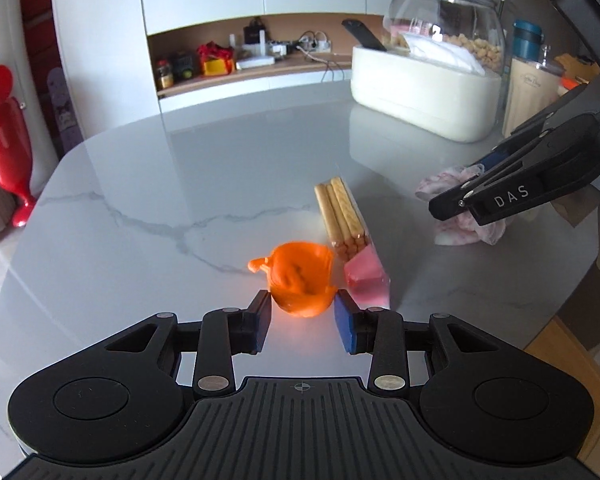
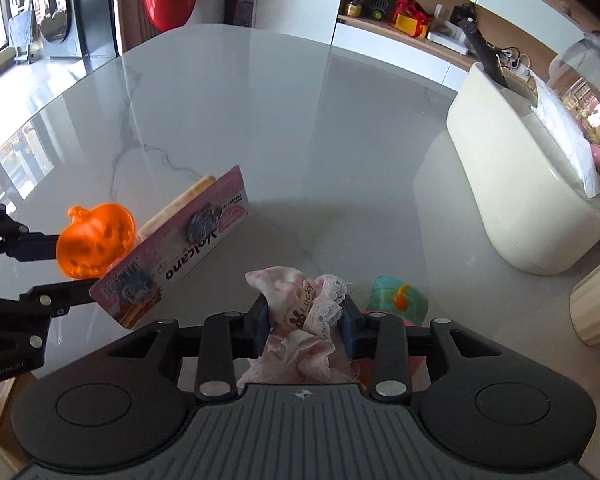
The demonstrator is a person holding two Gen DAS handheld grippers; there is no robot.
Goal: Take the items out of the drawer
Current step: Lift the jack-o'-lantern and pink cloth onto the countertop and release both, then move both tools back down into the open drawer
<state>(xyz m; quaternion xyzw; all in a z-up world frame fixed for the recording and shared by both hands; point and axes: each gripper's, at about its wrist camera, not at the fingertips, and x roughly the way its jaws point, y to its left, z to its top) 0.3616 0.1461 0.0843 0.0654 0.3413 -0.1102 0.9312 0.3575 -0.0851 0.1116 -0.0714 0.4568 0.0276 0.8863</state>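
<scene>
On the marble tabletop [image 1: 148,184] I have both claws out, and reading from left to right the first is my left gripper [image 1: 302,310], narrowed onto the orange pumpkin toy [image 1: 300,280]; its blue pads sit against the pumpkin's two sides and, from my right wrist view, the toy hangs clear above the stone, so I judge it gripped and carried. Just to its right lies the biscuit-stick pack [image 1: 350,236], almost touching the pumpkin, its long axis running away from me toward the far edge, with the pink dip end nearest my left claw. Further right is my right gripper [image 2: 306,312], part open, with the pink lace cloth [image 2: 304,304] bunched between the fingers; I cannot tell whether the pads press it or it only rests there loose on the table. Just beyond that claw's right finger sits a teal toy [image 2: 398,296]. No drawer shows in either view, so I cannot say where it lies. The move ahead, I judge, is setting the pumpkin down, and it turns on this: the free stone lies to the pumpkin's left and beyond it, while the pack crowds its right side, so the left claw should lower away from the pack.
</scene>
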